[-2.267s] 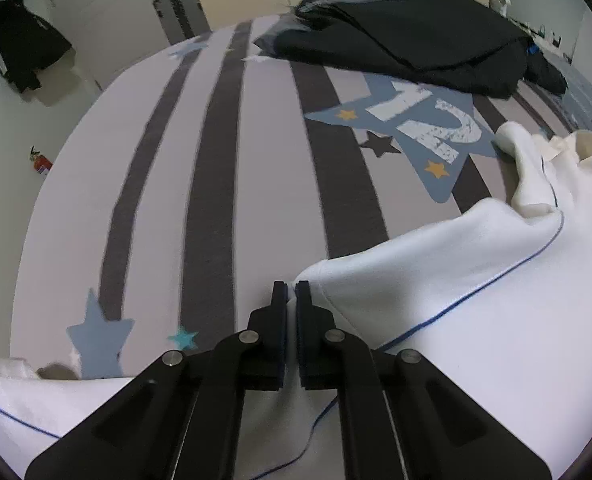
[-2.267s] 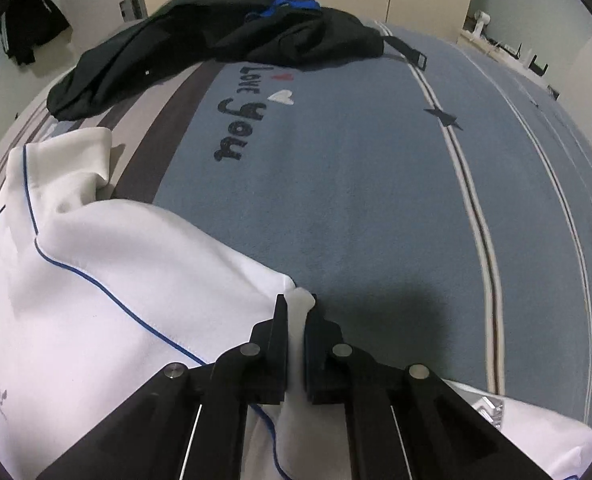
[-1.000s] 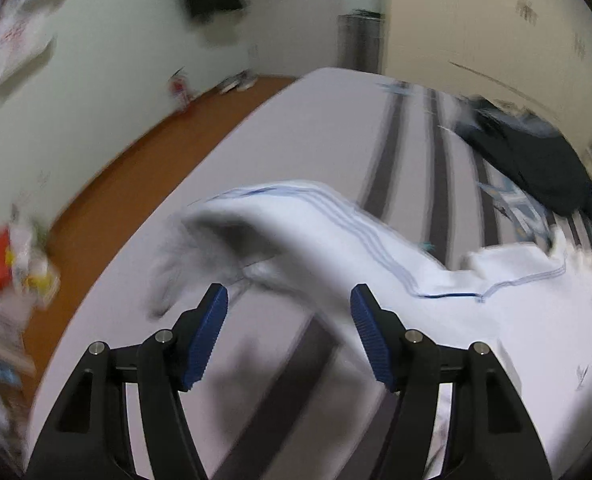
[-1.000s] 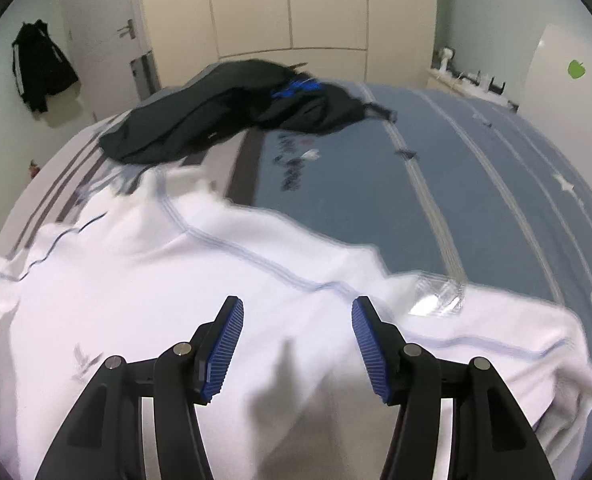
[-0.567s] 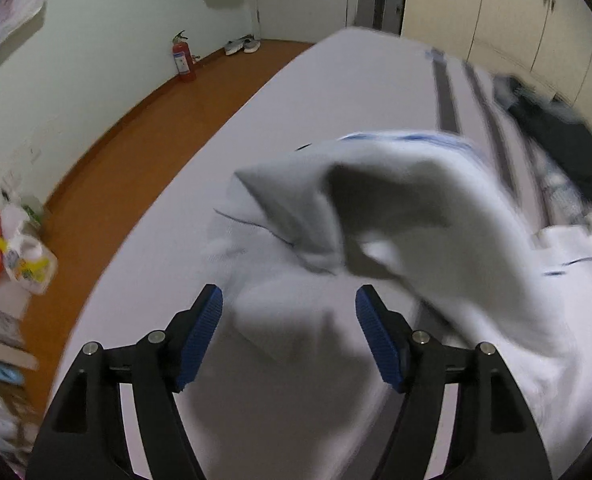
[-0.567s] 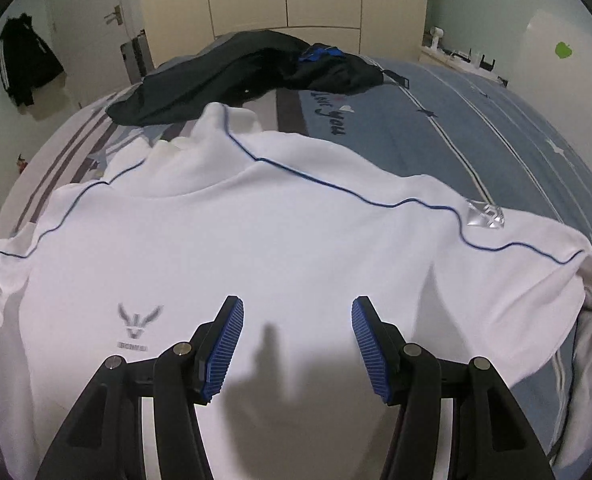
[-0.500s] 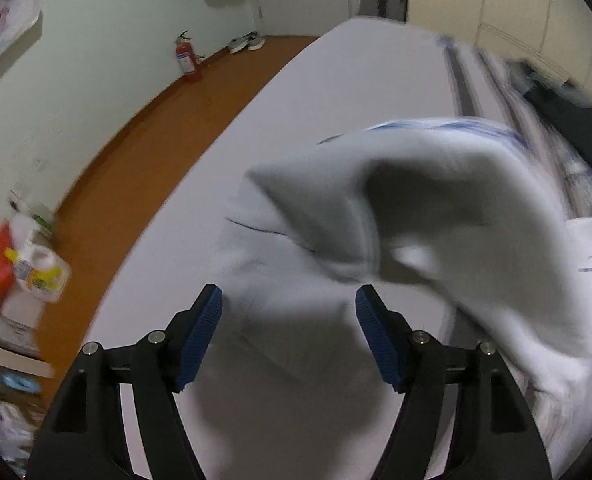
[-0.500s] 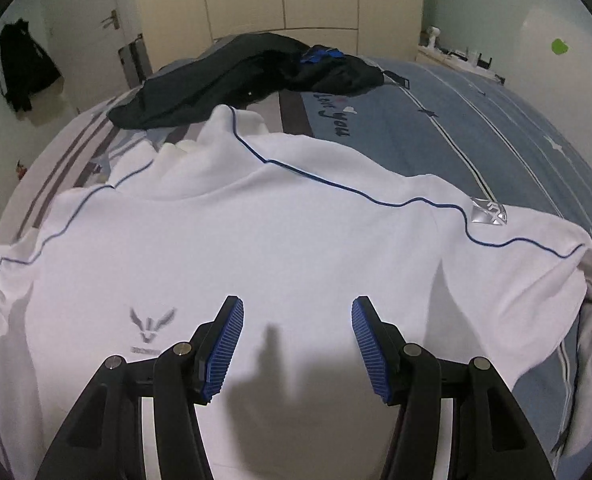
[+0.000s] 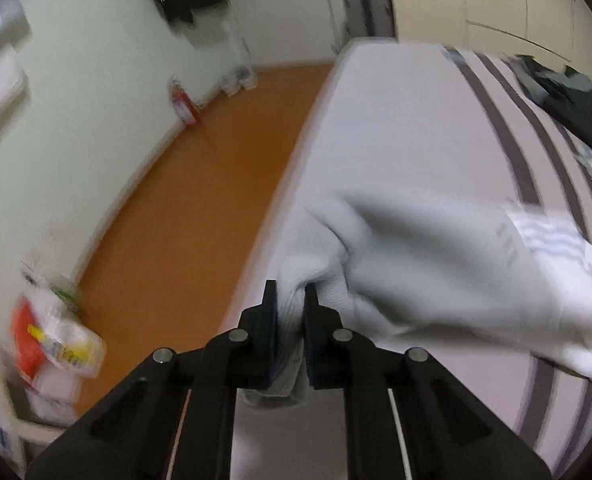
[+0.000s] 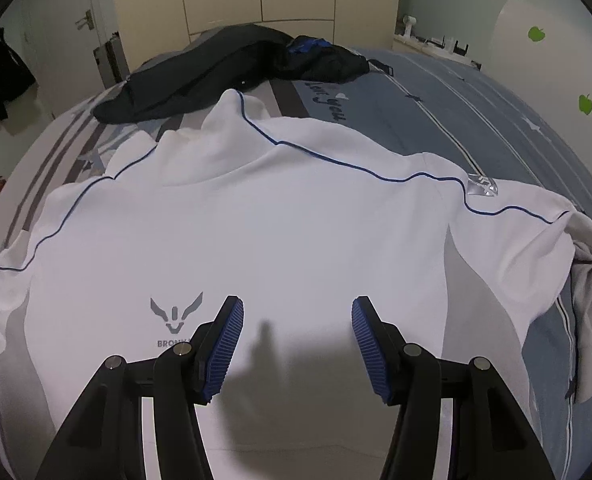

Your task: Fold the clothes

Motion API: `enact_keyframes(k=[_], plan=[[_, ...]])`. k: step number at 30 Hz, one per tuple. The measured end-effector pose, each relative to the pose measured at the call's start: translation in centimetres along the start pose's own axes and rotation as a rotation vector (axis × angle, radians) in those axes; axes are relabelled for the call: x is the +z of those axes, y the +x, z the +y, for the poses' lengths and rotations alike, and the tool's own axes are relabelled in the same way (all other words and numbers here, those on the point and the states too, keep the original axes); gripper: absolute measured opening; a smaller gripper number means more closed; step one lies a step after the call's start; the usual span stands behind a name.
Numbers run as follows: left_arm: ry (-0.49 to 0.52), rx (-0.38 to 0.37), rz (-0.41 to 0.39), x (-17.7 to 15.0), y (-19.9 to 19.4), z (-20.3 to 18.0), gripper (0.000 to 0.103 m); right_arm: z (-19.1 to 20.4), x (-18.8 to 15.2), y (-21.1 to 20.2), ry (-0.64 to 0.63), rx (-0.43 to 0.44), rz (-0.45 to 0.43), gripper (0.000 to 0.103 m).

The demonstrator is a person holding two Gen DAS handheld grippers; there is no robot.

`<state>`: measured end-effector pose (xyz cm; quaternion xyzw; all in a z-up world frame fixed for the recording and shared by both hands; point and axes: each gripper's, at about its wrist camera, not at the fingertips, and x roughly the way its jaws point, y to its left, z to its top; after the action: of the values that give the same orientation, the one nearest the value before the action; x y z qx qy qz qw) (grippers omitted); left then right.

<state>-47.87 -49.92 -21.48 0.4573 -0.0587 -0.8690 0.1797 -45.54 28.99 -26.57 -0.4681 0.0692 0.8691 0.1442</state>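
A white zip jacket (image 10: 296,208) with thin blue piping lies spread front-up across the bed, its collar toward the far side and a grey winged logo (image 10: 176,314) on the chest. My right gripper (image 10: 296,312) hovers open over the jacket's lower chest with nothing between its blue pads. In the left wrist view, my left gripper (image 9: 290,292) is closing its jaws on the bunched end of the jacket's white sleeve (image 9: 436,248) near the bed's left edge; the fabric is pinched between the pads. The sleeve trails off to the right, blurred.
A heap of dark clothes (image 10: 224,68) lies at the far side of the bed (image 10: 476,120). Left of the bed's edge (image 9: 296,168) is orange floor (image 9: 200,184) with a fire extinguisher (image 9: 182,104) by the wall and bags (image 9: 52,332) nearby. Cupboards stand behind.
My left gripper swung toward the bed's left edge and went from wide open to pinching the sleeve end. The right gripper stayed open and shifted a little over the jacket, which now lies flatter.
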Motion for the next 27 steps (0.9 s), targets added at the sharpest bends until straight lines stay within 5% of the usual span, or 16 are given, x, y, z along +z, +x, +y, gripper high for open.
enact_keyframes(k=[3, 5, 7, 9, 14, 21, 27], plan=[[0.068, 0.04, -0.045, 3.0, -1.6, 4.3, 0.023, 0.2, 0.3, -0.2, 0.018, -0.009, -0.009, 0.053], [0.061, 0.03, -0.047, 3.6, -2.1, 4.8, 0.069, 0.3, 0.4, -0.1, 0.025, -0.011, -0.009, 0.053], [0.014, 0.021, -0.019, 4.1, -2.2, 5.3, 0.089, 0.5, 0.6, 0.0, 0.025, -0.013, -0.008, 0.053], [-0.05, -0.032, 0.045, 3.5, -1.6, 5.4, 0.09, 0.8, 0.6, 0.1, 0.013, -0.012, -0.007, 0.053], [-0.086, 0.034, 0.067, -1.8, -1.9, 3.4, 0.09, 0.8, 0.4, 0.3, 0.0, -0.009, -0.005, 0.053], [-0.27, -0.141, 0.196, -6.5, 2.1, 2.3, 0.09, -1.5, 0.7, 0.1, 0.023, -0.04, -0.027, 0.053], [-0.345, -0.15, 0.195, -4.3, 5.5, -2.7, 0.09, -4.2, 1.2, 0.4, 0.025, -0.088, -0.037, 0.053]])
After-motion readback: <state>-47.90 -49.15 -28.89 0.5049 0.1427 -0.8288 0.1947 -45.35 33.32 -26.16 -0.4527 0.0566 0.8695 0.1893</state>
